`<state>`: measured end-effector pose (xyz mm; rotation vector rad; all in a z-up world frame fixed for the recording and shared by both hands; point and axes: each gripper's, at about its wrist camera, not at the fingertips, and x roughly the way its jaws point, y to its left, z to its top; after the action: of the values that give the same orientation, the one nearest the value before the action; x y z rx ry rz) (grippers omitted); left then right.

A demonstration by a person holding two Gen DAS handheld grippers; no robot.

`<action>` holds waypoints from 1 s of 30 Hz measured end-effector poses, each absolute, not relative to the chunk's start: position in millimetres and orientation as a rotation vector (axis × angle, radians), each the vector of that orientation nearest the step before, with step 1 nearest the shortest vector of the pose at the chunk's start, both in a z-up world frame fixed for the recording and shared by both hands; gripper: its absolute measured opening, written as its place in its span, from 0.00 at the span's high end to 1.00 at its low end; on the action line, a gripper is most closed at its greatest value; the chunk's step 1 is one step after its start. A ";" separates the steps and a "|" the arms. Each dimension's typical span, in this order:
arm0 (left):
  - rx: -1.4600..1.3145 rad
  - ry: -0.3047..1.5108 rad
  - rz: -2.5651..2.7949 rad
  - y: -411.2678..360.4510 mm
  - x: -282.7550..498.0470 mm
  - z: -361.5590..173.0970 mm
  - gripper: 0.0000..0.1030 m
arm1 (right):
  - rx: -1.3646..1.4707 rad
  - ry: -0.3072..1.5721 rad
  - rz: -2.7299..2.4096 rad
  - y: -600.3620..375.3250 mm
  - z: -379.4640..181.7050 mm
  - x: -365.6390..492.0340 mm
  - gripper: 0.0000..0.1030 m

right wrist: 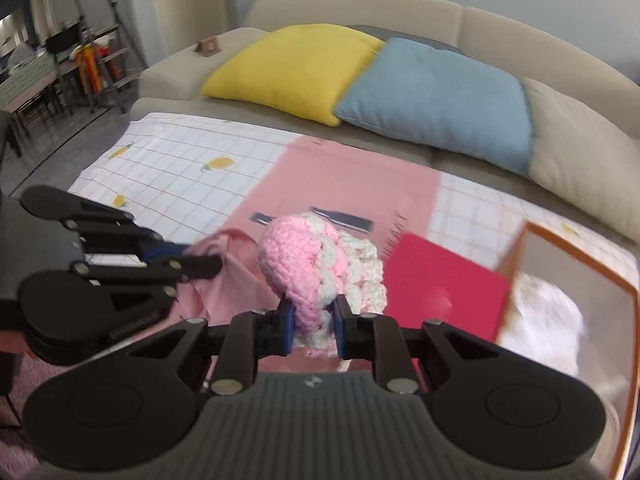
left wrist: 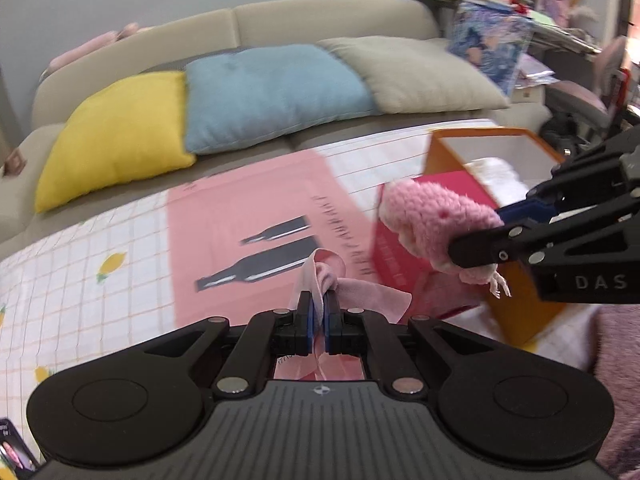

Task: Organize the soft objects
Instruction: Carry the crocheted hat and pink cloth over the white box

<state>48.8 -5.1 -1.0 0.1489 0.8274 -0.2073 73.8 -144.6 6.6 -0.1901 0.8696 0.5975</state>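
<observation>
The crocheted toy (right wrist: 316, 268) is clamped in the right gripper (right wrist: 314, 322), held above the pink mat (left wrist: 240, 220) near the orange box (left wrist: 516, 312) at the blanket's (left wrist: 80, 256) right edge. The left gripper (left wrist: 318, 314) pinches 1 pink cloth (left wrist: 352, 288). The toy may snag the red flap (right wrist: 440, 288). 3 cushions (right wrist: 436, 96) sit behind.

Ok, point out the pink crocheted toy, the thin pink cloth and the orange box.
pink crocheted toy (right wrist: 294, 256), right wrist view, its pink head
thin pink cloth (left wrist: 362, 290), left wrist view, loose fold
orange box (left wrist: 516, 312), left wrist view, front wall
</observation>
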 end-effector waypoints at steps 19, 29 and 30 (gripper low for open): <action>0.258 0.712 -0.446 -123.3 77.8 40.0 0.95 | 0.105 0.767 0.201 -339.1 32.2 64.7 0.83; 0.329 0.735 -0.555 -181.1 101.1 37.3 0.95 | 0.372 0.828 0.123 -404.2 -9.9 89.4 0.82; 0.347 0.737 -0.560 -187.0 103.4 35.1 0.95 | 0.394 0.833 0.133 -405.9 -14.3 94.6 0.82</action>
<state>103.4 -187.0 35.1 0.3467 0.7372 -0.5597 94.6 -405.9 -14.3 0.3943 0.8326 0.1327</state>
